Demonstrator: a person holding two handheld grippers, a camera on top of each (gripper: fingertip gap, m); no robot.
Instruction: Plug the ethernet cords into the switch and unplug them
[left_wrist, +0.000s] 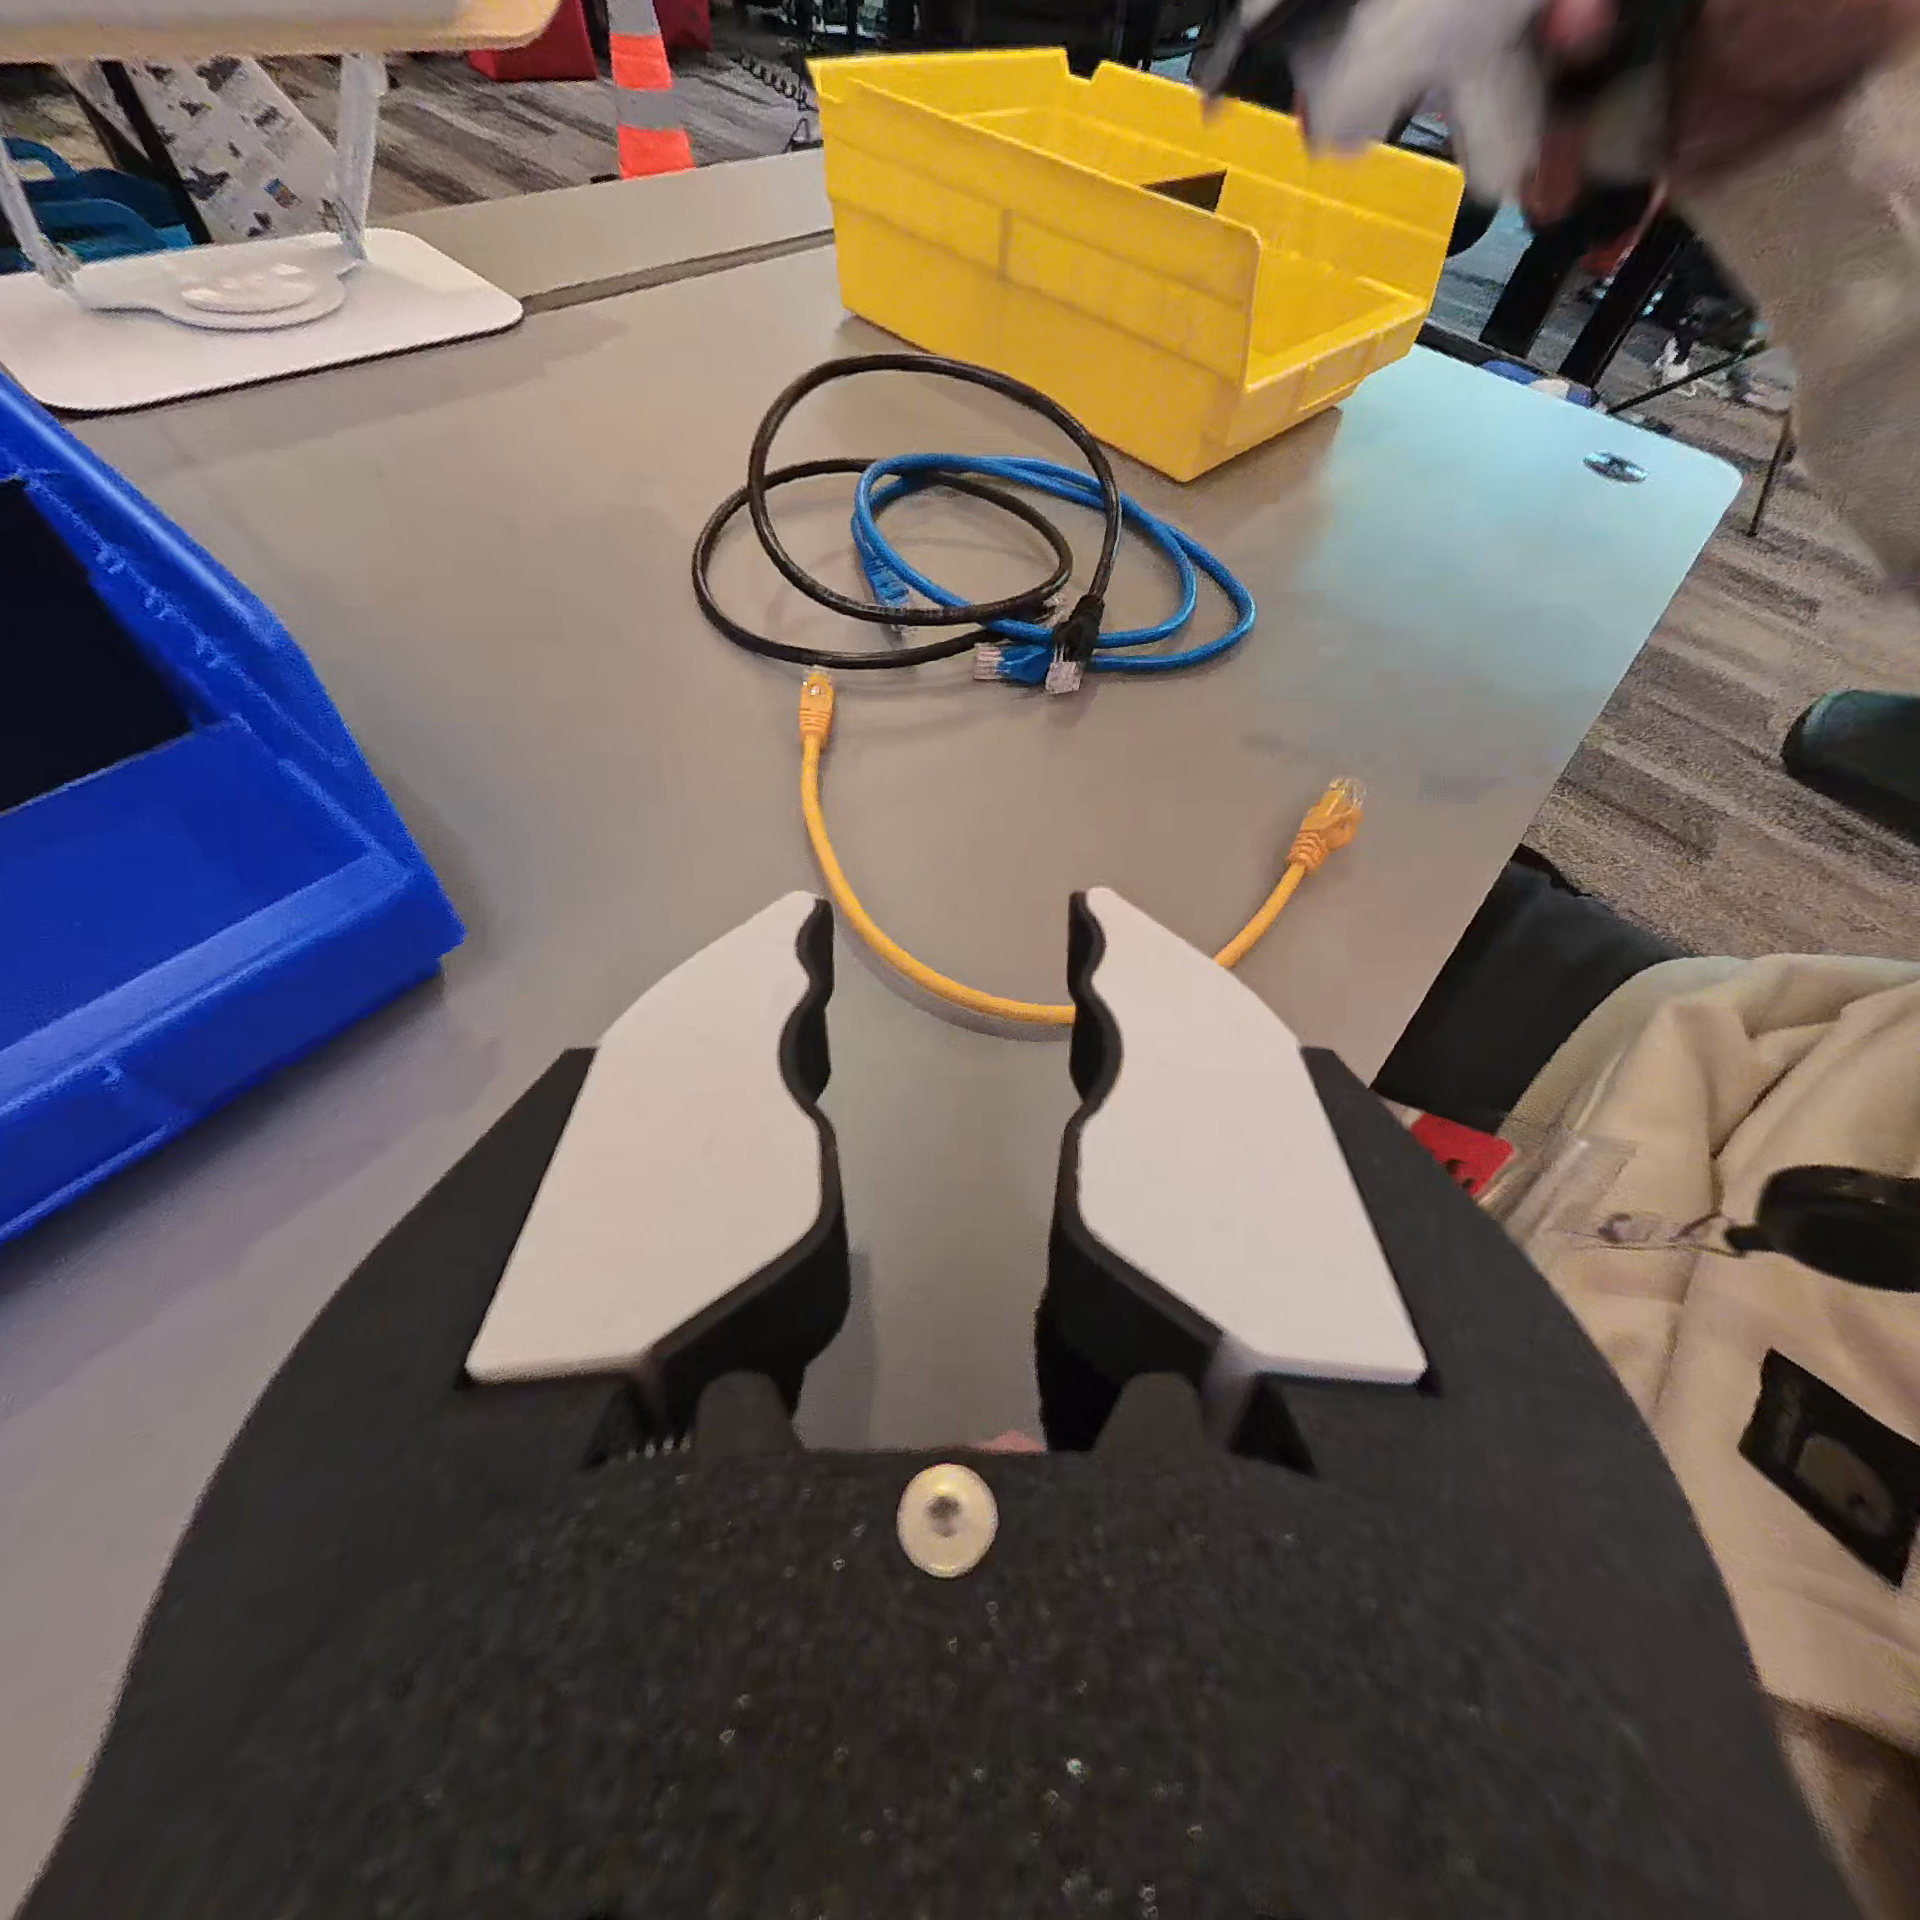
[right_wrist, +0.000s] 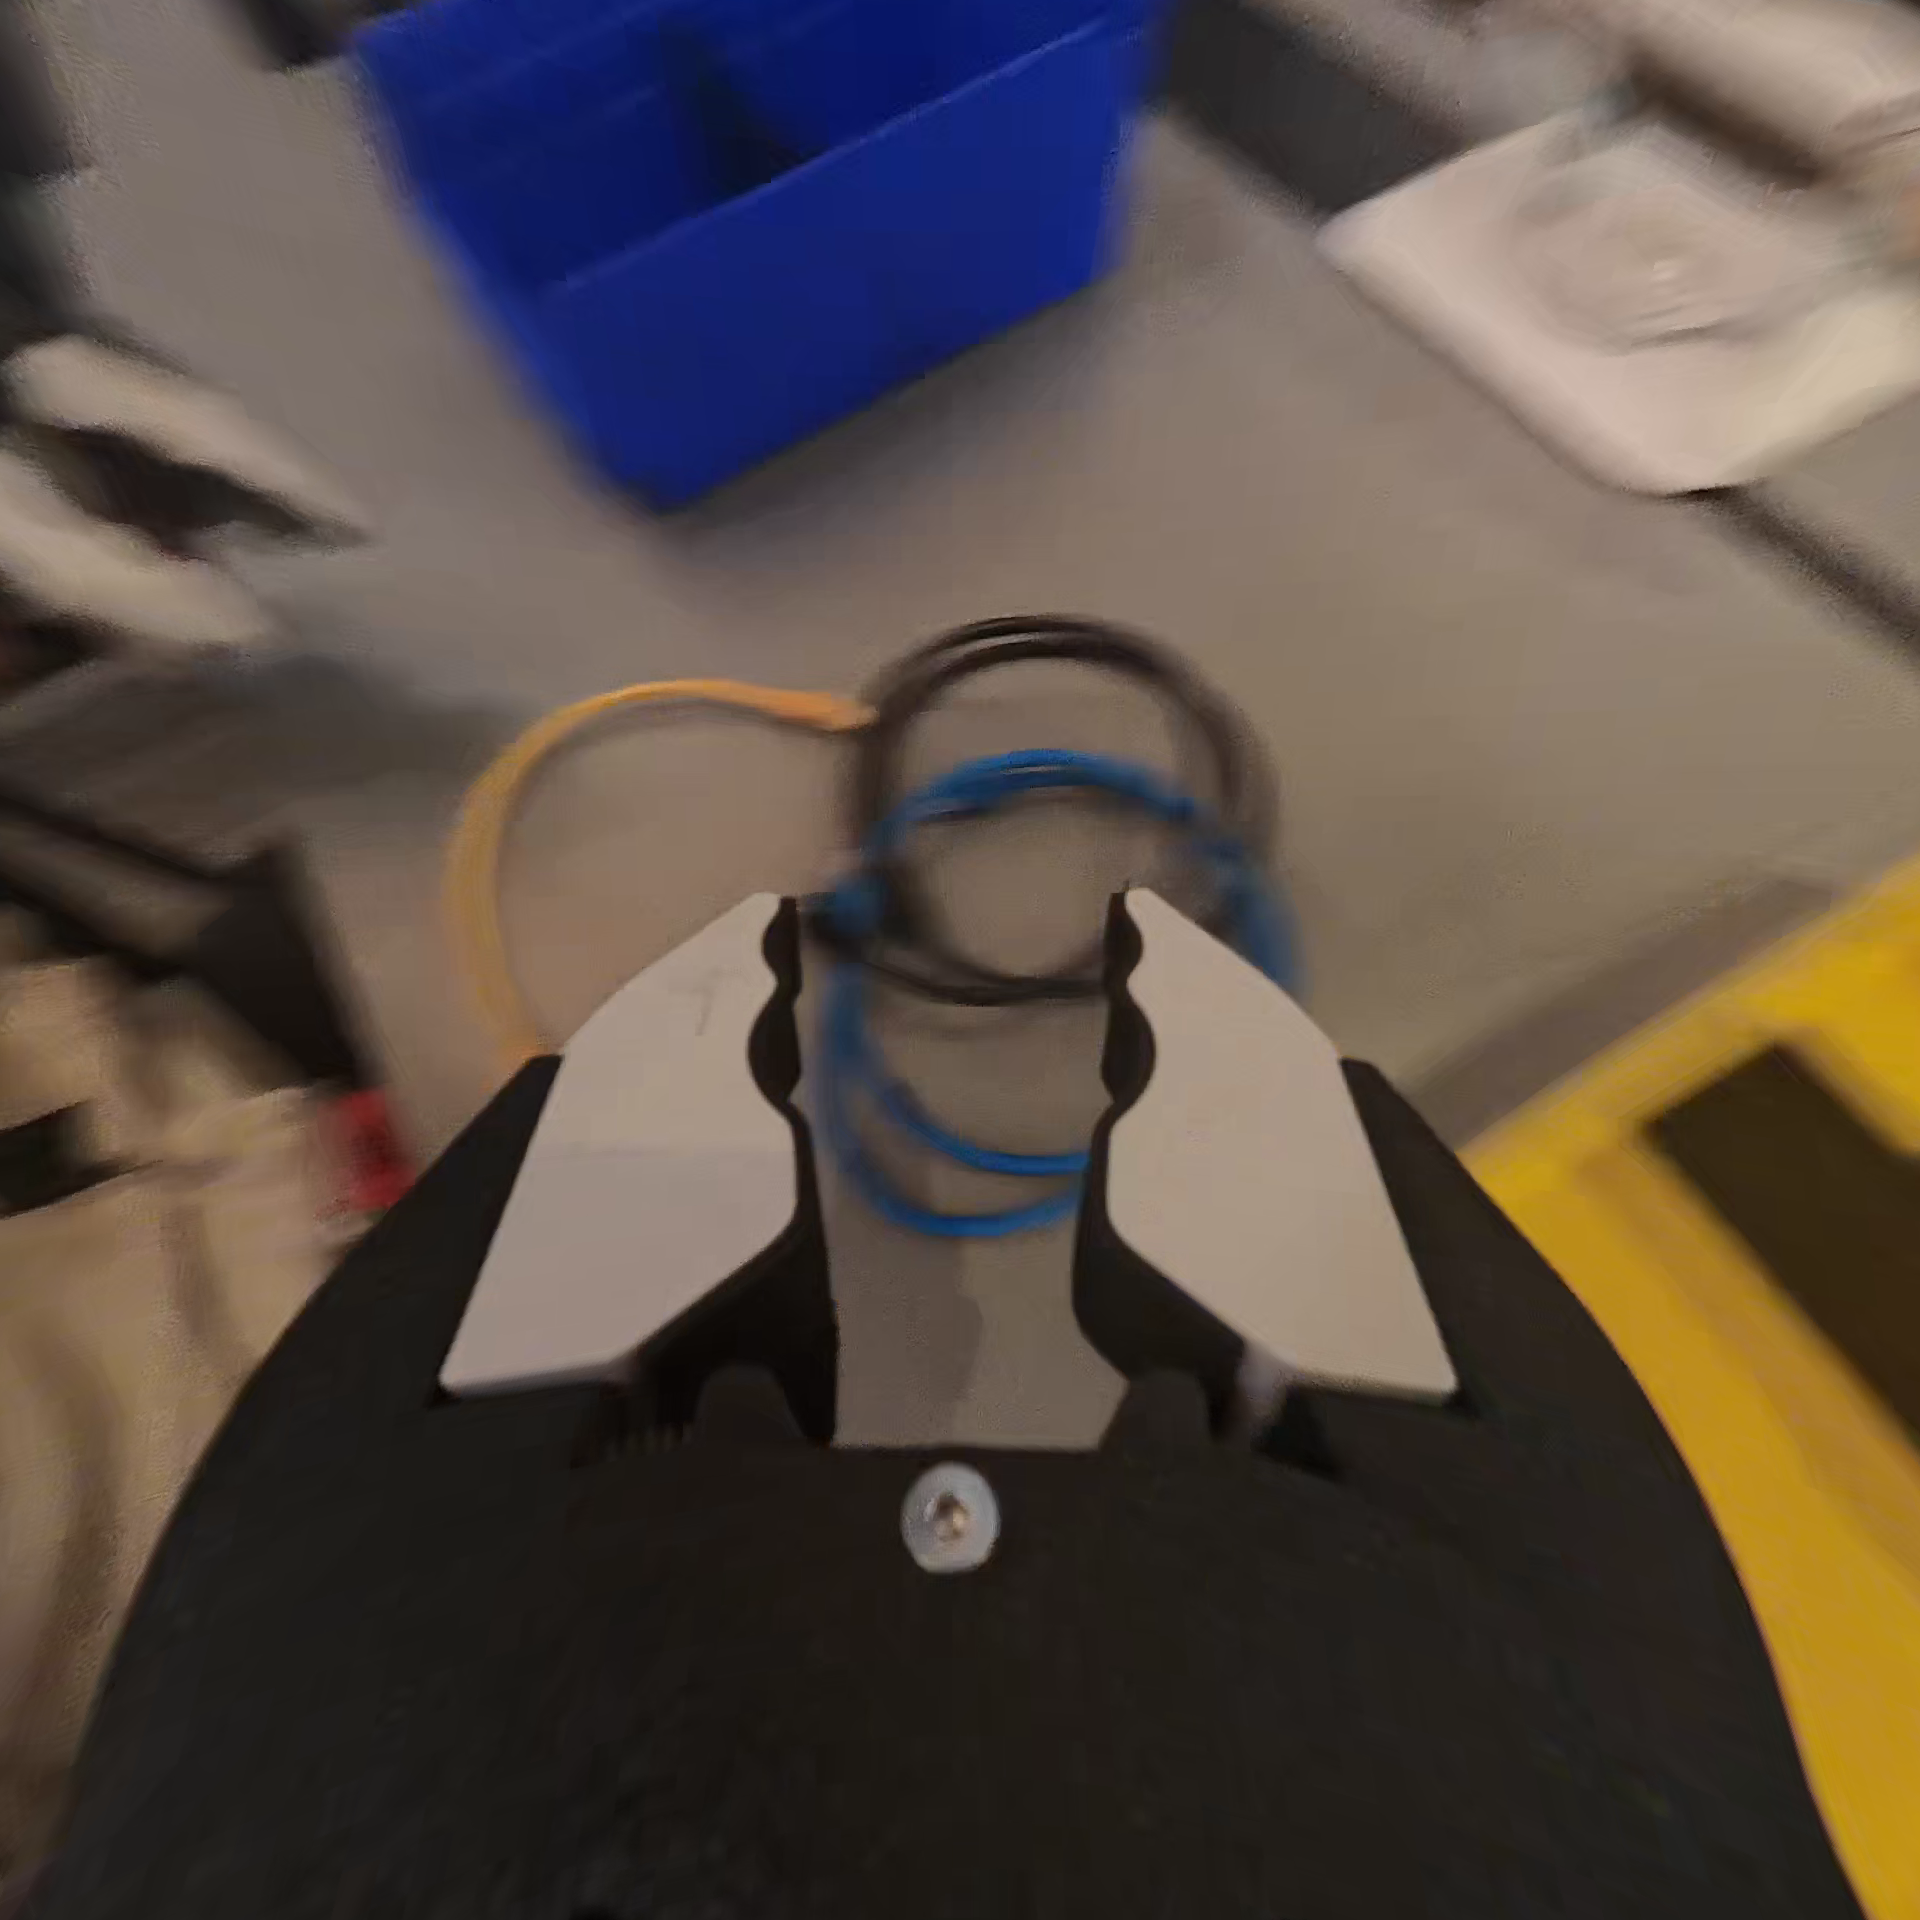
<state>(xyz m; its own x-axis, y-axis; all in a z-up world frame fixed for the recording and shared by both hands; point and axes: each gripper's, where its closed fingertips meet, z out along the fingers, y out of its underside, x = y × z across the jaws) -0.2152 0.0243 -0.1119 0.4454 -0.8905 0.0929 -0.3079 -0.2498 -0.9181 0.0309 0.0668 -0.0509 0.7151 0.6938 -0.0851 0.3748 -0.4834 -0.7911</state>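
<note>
**Inspector A:** In the left wrist view we record the left gripper (left_wrist: 951, 951) low in the frame, its fingers (left_wrist: 707, 1122) apart with nothing between them, above the grey desk (left_wrist: 468, 582). The yellow cord (left_wrist: 935, 987) lies just beyond the fingertips in a U, its bend crossing the gap, one plug toward centre frame and the other at the right.

**Inspector B:** Agreed. Above it, at centre, we note the black cord (left_wrist: 935, 416) and the blue cord (left_wrist: 1143, 540) coiled loosely and overlapping, their plugs bunched at the near edge of the coil, just beside the yellow cord's upper plug. We find no switch in either view.

**Inspector A:** A yellow bin (left_wrist: 1122, 260) sits at the top centre-right, a blue bin (left_wrist: 208, 883) at the left edge, a white stand base (left_wrist: 260, 301) at upper left.

**Inspector B:** At the upper right we see a blurred shape; we cannot tell what it is.

**Inspector A:** The right wrist view is heavily blurred. We log the right gripper (right_wrist: 956, 904) with fingers (right_wrist: 665, 1143) apart, empty, above the blue cord (right_wrist: 935, 1143) and black cord (right_wrist: 1039, 644), which show through the gap. The yellow cord (right_wrist: 520, 779) curves at centre left.

**Inspector B:** The blue bin (right_wrist: 779, 260) stands at top centre there, the yellow bin (right_wrist: 1662, 1195) at the right edge.
</note>
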